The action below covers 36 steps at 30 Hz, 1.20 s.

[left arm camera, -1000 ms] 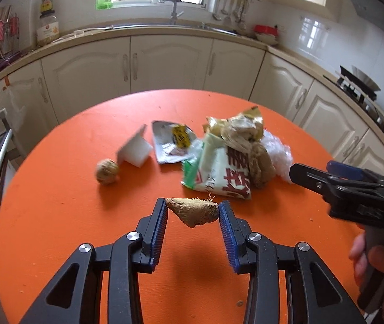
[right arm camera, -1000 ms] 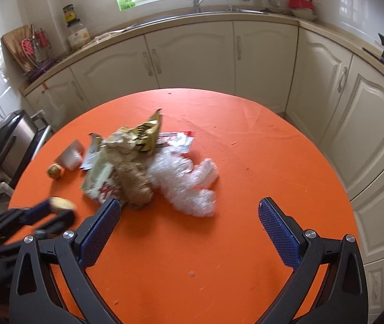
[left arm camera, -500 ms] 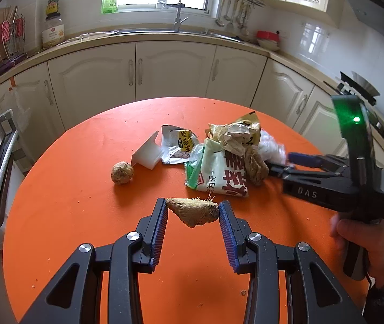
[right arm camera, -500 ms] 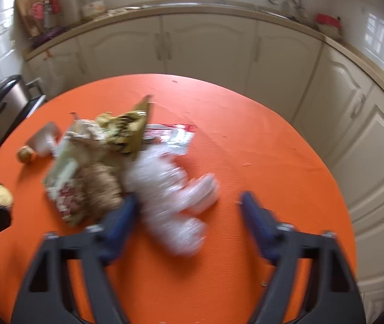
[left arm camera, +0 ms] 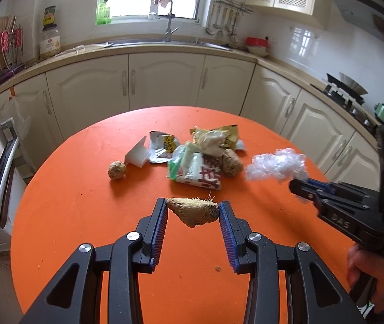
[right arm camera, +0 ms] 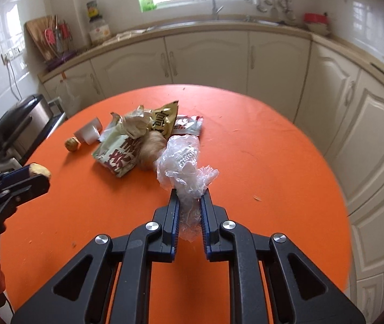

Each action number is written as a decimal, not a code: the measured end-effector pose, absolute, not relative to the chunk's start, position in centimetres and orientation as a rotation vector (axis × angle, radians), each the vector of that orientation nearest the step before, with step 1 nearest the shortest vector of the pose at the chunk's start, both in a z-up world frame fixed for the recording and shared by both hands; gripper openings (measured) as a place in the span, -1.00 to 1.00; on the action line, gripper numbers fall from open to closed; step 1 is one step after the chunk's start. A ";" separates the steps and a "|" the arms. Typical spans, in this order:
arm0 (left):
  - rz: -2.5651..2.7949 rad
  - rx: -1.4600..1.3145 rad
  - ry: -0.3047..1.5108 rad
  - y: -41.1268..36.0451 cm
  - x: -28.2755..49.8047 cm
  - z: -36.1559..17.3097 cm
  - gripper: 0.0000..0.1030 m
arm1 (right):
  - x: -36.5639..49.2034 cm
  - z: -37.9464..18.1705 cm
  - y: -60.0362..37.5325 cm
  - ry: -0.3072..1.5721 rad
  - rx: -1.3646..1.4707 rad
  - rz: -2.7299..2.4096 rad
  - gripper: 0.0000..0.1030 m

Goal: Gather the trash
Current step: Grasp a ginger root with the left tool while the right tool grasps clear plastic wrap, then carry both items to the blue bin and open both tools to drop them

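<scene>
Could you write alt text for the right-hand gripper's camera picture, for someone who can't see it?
The right gripper pinches a crumpled clear plastic wrap above a round orange table. Behind it lie food wrappers; at the left edge, the left gripper holds a brown root piece.

Each fisheye camera sits just behind its own gripper and looks forward and steeply down along the fingers, from close above the near edge of the orange table point(left arm camera: 84, 202) towards the far edge and the kitchen cabinets point(right arm camera: 205, 56) under the window. Both views share the table top and the wrapper pile point(left arm camera: 200, 159) at its middle, and each catches the other gripper at its side edge
</scene>
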<state>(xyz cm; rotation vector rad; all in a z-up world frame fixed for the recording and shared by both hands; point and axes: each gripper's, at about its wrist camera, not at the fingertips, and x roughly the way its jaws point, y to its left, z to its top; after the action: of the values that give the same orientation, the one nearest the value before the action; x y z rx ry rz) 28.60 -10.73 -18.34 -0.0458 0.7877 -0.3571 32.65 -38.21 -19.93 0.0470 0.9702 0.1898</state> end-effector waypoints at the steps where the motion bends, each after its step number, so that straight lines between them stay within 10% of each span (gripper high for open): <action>1: -0.363 -0.045 0.778 -10.9 28.1 -18.0 -0.33 | 31.8 -19.0 -38.4 0.954 0.049 0.183 -0.74; 22: -0.564 0.048 0.499 -16.1 15.6 -8.9 -0.33 | 17.9 -2.5 -43.9 0.623 0.101 0.082 -0.74; 36: -0.835 0.125 0.517 -28.2 11.3 -9.9 -0.33 | 9.5 -1.9 -55.5 0.594 0.200 -0.236 -0.74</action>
<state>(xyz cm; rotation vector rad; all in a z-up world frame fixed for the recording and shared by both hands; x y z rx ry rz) 11.27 -28.15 -9.94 0.1254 0.5168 -0.8354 9.46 -55.52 -1.85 0.1998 0.5943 -0.2358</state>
